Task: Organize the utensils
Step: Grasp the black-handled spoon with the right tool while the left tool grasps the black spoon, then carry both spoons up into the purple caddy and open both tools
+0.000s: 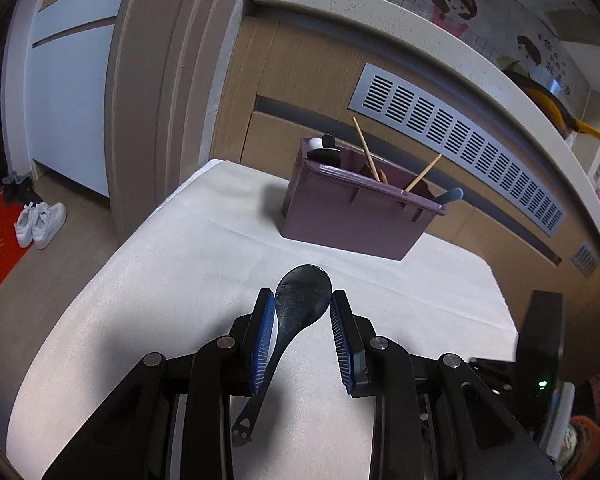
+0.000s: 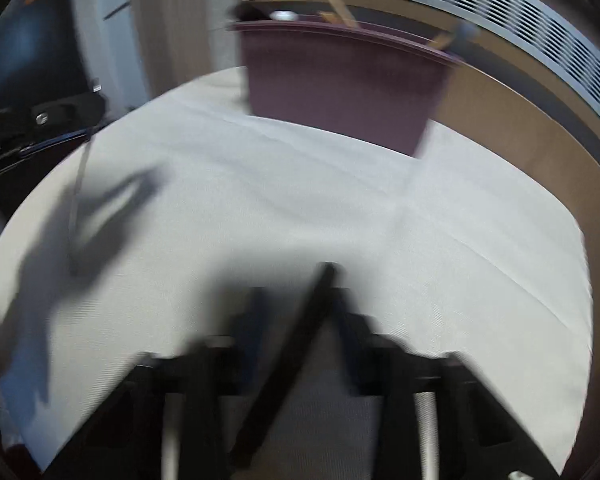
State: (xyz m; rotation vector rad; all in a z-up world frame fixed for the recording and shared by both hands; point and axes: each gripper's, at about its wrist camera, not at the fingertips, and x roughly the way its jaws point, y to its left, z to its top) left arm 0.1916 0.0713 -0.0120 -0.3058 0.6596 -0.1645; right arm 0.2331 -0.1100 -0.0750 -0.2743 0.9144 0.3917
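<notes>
My left gripper (image 1: 303, 300) is shut on a black plastic spoon (image 1: 300, 304). Its blue pads press the two sides of the bowl, and the handle slants back under the left finger, above the white cloth. The purple utensil box (image 1: 352, 212) stands at the far side of the table, holding wooden chopsticks (image 1: 366, 148) and a grey-blue handle (image 1: 452, 195). The right wrist view is blurred. A long dark utensil (image 2: 300, 340) lies slantwise between the fingers of my right gripper (image 2: 300, 300), its tip by the right finger. Whether the pads press it does not show.
A white cloth (image 1: 180, 280) covers the table (image 2: 260, 184). Behind it runs a wooden cabinet front with a grey vent grille (image 1: 460, 132). A yellow-handled pan (image 1: 572, 120) sits on the counter above. White shoes (image 1: 40, 224) and a red mat lie on the floor at left.
</notes>
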